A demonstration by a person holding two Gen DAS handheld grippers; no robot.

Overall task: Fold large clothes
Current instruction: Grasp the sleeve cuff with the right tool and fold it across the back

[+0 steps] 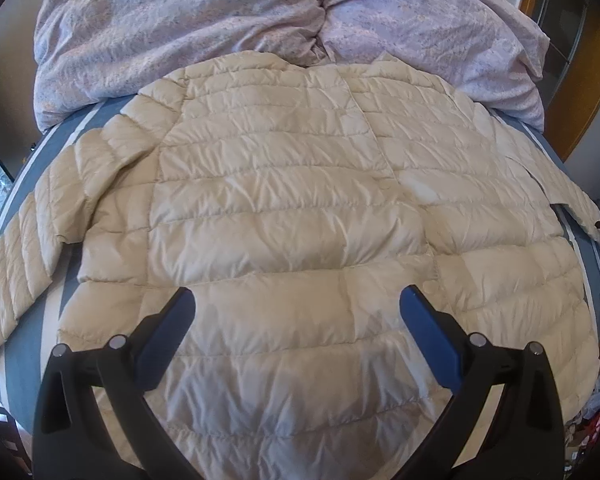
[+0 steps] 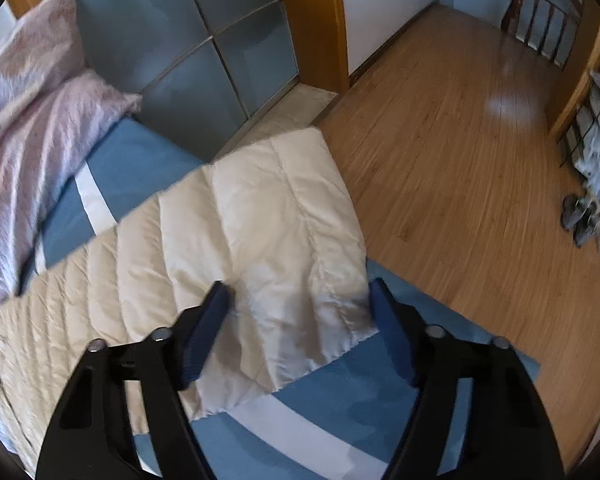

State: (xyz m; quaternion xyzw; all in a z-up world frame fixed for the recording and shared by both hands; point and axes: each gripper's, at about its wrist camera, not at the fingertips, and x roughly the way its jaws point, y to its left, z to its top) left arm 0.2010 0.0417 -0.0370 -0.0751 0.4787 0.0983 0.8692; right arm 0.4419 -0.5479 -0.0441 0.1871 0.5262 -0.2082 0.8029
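Observation:
A cream quilted down jacket (image 1: 280, 208) lies spread flat on the bed, collar at the far side and sleeves out to both sides. My left gripper (image 1: 298, 300) hovers open over the jacket's lower body, nothing between its blue pads. In the right wrist view one sleeve (image 2: 284, 216) stretches to the bed's corner, its end hanging past the mattress edge. My right gripper (image 2: 298, 292) points steeply down and straddles the sleeve's cuff end, one finger on each side. The sleeve lies flat and unbunched between the pads.
The bed has a blue sheet (image 2: 140, 152) with white stripes. A crumpled lilac duvet (image 1: 180, 28) is piled at the far end, touching the jacket's collar. Beside the bed are a wooden floor (image 2: 460, 140), frosted glass sliding doors (image 2: 188, 40) and shoes (image 2: 580, 216).

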